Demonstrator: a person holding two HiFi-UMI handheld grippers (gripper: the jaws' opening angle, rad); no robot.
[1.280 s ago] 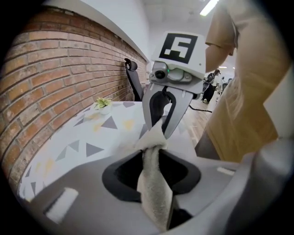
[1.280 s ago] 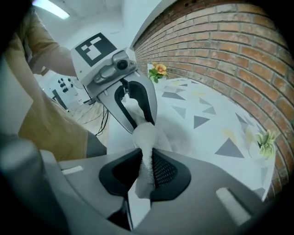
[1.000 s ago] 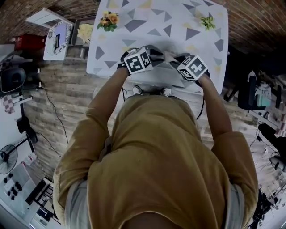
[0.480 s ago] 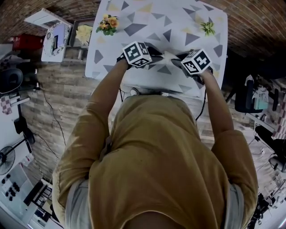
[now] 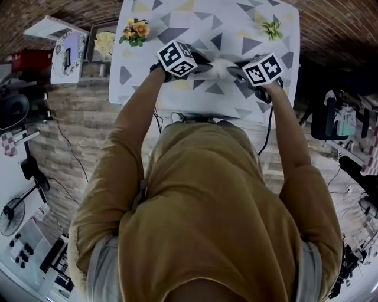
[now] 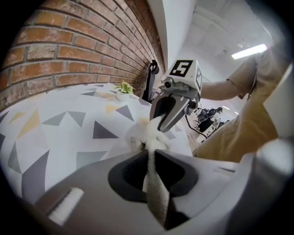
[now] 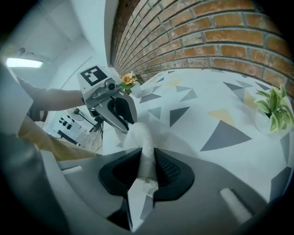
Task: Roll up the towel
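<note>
My left tongs (image 5: 202,64), jaws just closing, and my right tongs (image 5: 235,71) each clench one end of the white towel (image 5: 220,66), bunched between them over the triangle-patterned tabletop (image 5: 195,99)

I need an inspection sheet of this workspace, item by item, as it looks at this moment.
Surface: table under a white cloth with grey and yellow triangles.
Job's things: white towel, bunched between the two grippers.
Clutter: flower pot at the far left corner, small green plant at the far right.
Grippers: left gripper has just been closing and now pinches the towel; right gripper is shut on the towel.
Cables: hanging cable beside the right arm; floor cable at the left.
Surroundings: brick wall, wooden floor, fan.
</note>
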